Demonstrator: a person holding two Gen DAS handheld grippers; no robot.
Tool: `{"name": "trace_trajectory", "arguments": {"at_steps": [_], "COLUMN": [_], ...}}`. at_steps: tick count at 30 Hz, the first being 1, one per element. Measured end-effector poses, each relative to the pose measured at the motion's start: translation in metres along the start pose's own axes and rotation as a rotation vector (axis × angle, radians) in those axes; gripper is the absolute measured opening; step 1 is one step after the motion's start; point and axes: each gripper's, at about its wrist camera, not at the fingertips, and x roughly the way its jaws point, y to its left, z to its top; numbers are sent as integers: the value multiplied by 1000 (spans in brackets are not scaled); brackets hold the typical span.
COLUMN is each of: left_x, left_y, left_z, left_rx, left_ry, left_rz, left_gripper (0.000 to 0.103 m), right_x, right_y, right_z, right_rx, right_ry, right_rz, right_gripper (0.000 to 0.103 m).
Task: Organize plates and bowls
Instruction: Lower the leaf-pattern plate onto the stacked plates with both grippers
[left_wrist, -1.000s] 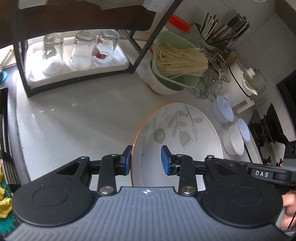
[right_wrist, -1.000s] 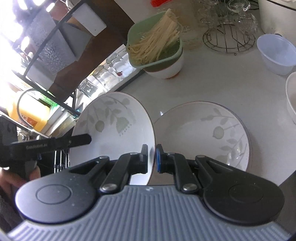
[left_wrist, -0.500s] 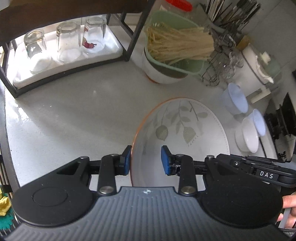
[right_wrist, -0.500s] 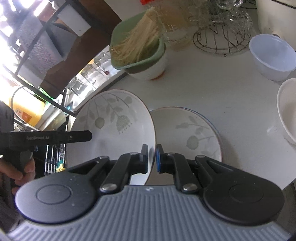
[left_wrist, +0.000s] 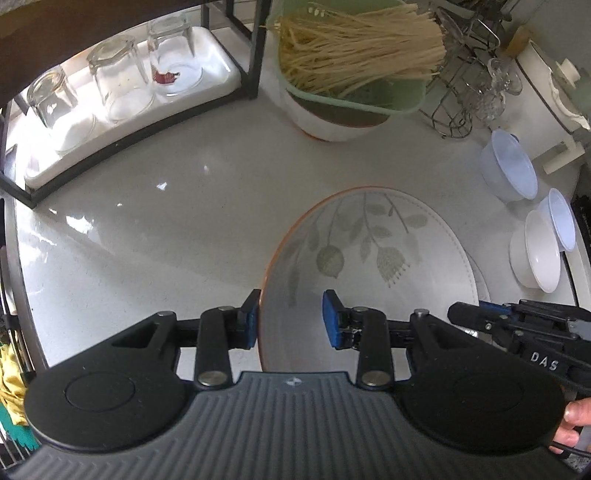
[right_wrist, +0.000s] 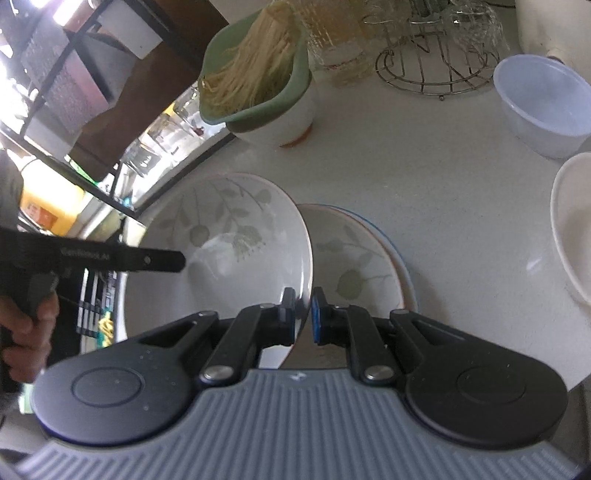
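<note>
A white plate with a grey leaf pattern and an orange rim (left_wrist: 369, 258) (right_wrist: 229, 254) is held in the air, tilted. My right gripper (right_wrist: 303, 317) is shut on its right rim. My left gripper (left_wrist: 291, 319) is open, its jaws astride the plate's left rim with a gap on the inner side. Below it a stack of like plates (right_wrist: 354, 266) lies on the white counter (left_wrist: 166, 206). A pale blue bowl (left_wrist: 509, 170) (right_wrist: 543, 103) and a white bowl (left_wrist: 535, 254) (right_wrist: 572, 225) with another pale blue bowl (left_wrist: 563, 221) tilted in it stand to the right.
A white bowl with a green strainer of dry noodles (left_wrist: 351, 62) (right_wrist: 258, 85) stands behind. A black rack with a white tray of upturned glasses (left_wrist: 118, 85) is at the back left. A wire stand with glasses (right_wrist: 436, 55) is at the back right.
The held plate and both grippers have moved closer to the noodle bowl and lower, over the plate stack. The stack is more hidden under the held plate.
</note>
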Motion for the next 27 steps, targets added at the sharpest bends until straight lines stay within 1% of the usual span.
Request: {"name": "trace_trajectory", "arguments": {"at_steps": [3,7,10,14,18,23,27], "left_x": [3,10,14,15,8,-1,-9], "left_y": [-10,-16,-20,-22,-20,-20,-19], "left_z": [0,-1,-6,-9,-10,-12,-14], "left_rx": [21,5,9,16,-4,-33,-61], "left_ry": [0,26,30,26,-5,-40,-65], "left_rz": [23,21,20,21,-4,-23,-42], "left_gripper": [39,39,39,39,39,39,39], "right_x": [0,1,1,-2,-4,-10,-18], "right_y": [-2,-10,-13,-14,-11,-13,-8], "right_z": [0,0,-1,0,-1,1,-1], "right_rx": [-17,-7,-17,-4,-13,17,9], "right_ry": [2,10,15,4,-9,-42,-71], "right_rz": [-21,-46,-75,-66,-89,-103,-134], "right_gripper": [13,14,14,13,13,13,13]}}
